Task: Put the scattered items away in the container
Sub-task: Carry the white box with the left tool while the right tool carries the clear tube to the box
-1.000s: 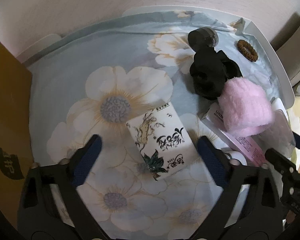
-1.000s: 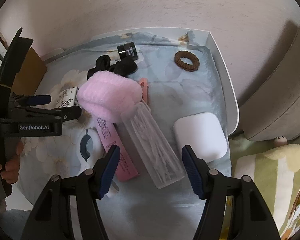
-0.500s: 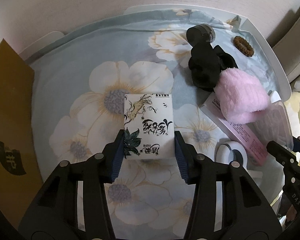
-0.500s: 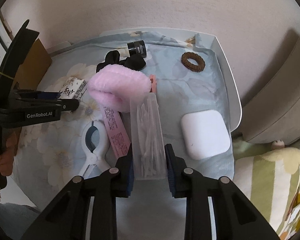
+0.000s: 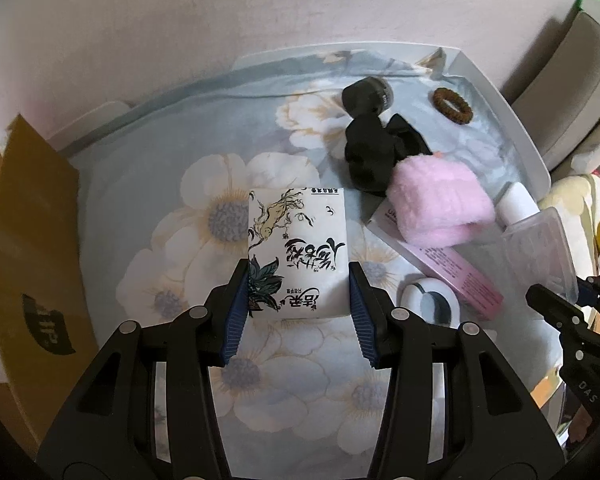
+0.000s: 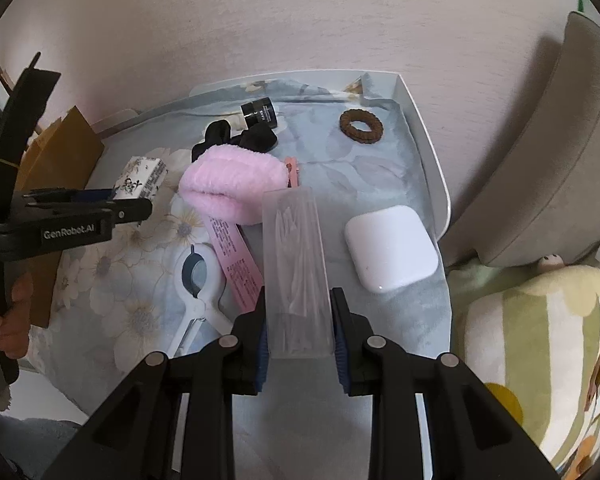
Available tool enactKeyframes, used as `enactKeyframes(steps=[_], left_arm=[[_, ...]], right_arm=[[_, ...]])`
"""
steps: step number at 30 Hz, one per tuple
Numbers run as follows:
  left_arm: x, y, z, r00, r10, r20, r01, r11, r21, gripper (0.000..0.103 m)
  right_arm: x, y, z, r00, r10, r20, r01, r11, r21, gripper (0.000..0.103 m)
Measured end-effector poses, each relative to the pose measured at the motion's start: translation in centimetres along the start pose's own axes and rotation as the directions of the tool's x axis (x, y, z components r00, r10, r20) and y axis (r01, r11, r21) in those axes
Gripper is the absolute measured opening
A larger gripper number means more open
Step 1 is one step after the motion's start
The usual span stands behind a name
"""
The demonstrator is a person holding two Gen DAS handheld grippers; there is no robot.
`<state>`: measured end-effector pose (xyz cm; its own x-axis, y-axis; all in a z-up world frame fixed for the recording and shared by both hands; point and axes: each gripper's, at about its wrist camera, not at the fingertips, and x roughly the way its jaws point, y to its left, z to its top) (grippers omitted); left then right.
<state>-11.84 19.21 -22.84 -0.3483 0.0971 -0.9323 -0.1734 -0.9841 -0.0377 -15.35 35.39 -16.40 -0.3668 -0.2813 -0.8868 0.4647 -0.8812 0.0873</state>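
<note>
1. Covering the white tray [image 6: 428,168] is a pale blue floral cloth [image 5: 148,208]; a plain pinkish wall [image 6: 260,12] stands directly behind the tray's far rim.
2. Left gripper [image 5: 298,300] is clamped on a white tissue packet [image 5: 298,248] printed with black calligraphy, its blue pads pressing both long sides.
3. Right gripper [image 6: 299,332] is pinching a clear plastic case [image 6: 296,264] of cotton swabs at its near end.
4. Items lying on the cloth: pink fluffy band [image 6: 236,188], black scrunchie [image 5: 370,156], small black jar [image 6: 260,114], brown hair ring [image 6: 361,126], white earbud case [image 6: 390,254], pink tube [image 6: 236,264], white clip [image 6: 198,280].
5. Brown cardboard box [image 5: 32,248], the container, stands at the tray's left edge.
6. Right side: raised tray wall, then a grey cushion [image 6: 548,160] and striped floral bedding [image 6: 540,352] close by.
7. Open cloth lies between the packet and the box; the tray's right half is crowded.
</note>
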Motion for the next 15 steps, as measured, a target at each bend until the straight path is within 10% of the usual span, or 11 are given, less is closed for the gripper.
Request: enactKeyframes(steps=[15], left_arm=[[-10.5,4.1,2.0,0.989,-0.004,0.149,-0.003,0.999,0.045,0.043]], right_arm=[[-7.1,2.3,2.6,0.992,-0.059,0.114,0.056,0.998,0.030,0.025]])
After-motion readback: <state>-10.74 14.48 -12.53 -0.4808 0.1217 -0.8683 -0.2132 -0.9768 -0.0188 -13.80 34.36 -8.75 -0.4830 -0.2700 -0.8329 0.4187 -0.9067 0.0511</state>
